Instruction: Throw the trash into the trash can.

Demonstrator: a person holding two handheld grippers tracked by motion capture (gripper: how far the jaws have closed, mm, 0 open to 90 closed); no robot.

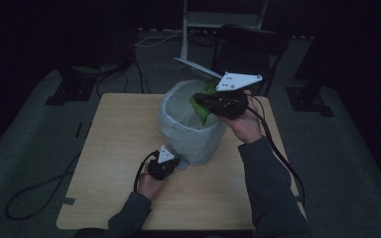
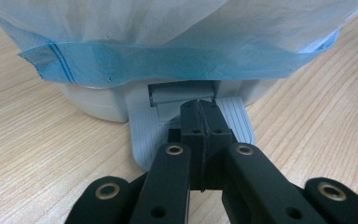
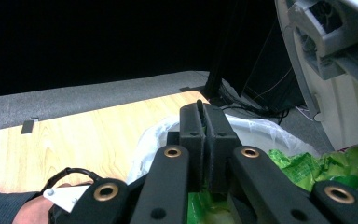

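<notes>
A pale pedal bin (image 1: 188,134) lined with a blue-white bag (image 2: 168,56) stands on the wooden table (image 1: 119,148), with its lid (image 1: 193,66) raised at the back. My left gripper (image 1: 178,162) is shut, and its tips (image 2: 199,105) lie on the grey ribbed pedal (image 2: 142,135) at the bin's foot. Over the bin's open mouth, at its far right rim, my right gripper (image 1: 198,99) is shut on a crumpled green wrapper (image 1: 202,110). In the right gripper view the wrapper (image 3: 307,168) spills out beneath the closed jaws (image 3: 203,108), above the bag's rim (image 3: 261,130).
The inside of the raised lid (image 3: 335,56) and its hinge stand close to the right gripper. A dark chair (image 1: 250,42) and a metal stand (image 1: 198,20) are behind the table. Cables (image 1: 34,193) trail over the grey floor at the left.
</notes>
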